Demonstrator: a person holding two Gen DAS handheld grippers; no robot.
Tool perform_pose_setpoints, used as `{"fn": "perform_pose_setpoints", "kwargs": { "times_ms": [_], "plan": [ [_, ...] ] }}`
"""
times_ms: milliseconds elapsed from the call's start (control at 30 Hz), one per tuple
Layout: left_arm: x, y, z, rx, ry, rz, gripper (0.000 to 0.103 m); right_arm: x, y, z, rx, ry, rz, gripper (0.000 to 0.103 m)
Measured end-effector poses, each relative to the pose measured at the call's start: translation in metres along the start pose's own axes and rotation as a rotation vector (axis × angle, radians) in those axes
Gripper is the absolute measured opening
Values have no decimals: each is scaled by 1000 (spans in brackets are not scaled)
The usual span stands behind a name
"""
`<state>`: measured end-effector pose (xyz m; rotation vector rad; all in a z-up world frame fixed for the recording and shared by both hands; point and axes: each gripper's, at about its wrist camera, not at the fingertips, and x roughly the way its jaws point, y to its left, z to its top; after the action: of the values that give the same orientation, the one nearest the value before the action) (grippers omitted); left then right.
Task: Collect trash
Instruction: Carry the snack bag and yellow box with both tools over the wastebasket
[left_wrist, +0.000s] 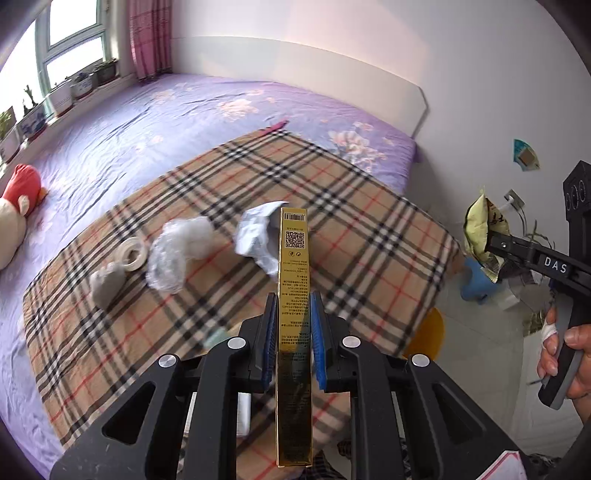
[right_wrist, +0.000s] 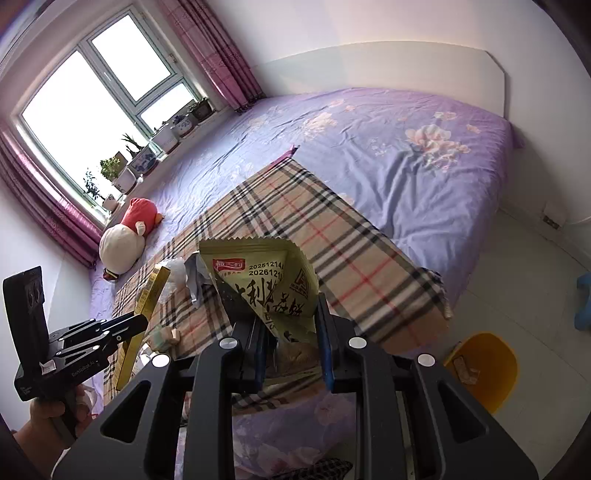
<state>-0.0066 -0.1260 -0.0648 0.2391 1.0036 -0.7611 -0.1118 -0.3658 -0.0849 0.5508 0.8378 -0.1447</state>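
Observation:
My left gripper (left_wrist: 294, 302) is shut on a long gold box (left_wrist: 294, 280), held above the plaid blanket (left_wrist: 369, 229); the box also shows in the right wrist view (right_wrist: 147, 299). My right gripper (right_wrist: 291, 306) is shut on a yellow-green snack wrapper (right_wrist: 266, 273), held over the bed's near edge; it also shows in the left wrist view (left_wrist: 480, 229). On the blanket lie crumpled white paper (left_wrist: 256, 236), a clear plastic wad (left_wrist: 177, 254), a tape roll (left_wrist: 131, 253) and a grey lump (left_wrist: 107, 282).
A purple floral bed (right_wrist: 406, 147) with a white headboard fills the room. A red and white plush toy (right_wrist: 125, 236) lies near the window sill with potted plants (right_wrist: 147, 155). A yellow stool (right_wrist: 487, 365) and a blue object (right_wrist: 583, 302) stand on the floor.

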Motion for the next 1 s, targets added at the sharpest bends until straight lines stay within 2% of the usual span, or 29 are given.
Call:
{"fn": "perform_pose_setpoints", "kwargs": {
  "times_ms": [200, 367, 567, 767, 1000],
  "plan": [
    [17, -87, 5, 164, 37, -138, 18, -36, -58, -30, 78, -6, -74, 25],
    [39, -161, -4, 299, 93, -242, 18, -66, -114, -56, 163, -3, -143, 25],
    [87, -231, -18, 417, 192, -314, 18, -84, -178, -87, 249, 16, -204, 25],
    [159, -277, -37, 481, 319, -336, 18, -61, -239, -115, 294, 87, -230, 25],
    [246, -314, -51, 511, 450, -319, 18, 6, -298, -145, 284, 233, -231, 25]
  ]
}}
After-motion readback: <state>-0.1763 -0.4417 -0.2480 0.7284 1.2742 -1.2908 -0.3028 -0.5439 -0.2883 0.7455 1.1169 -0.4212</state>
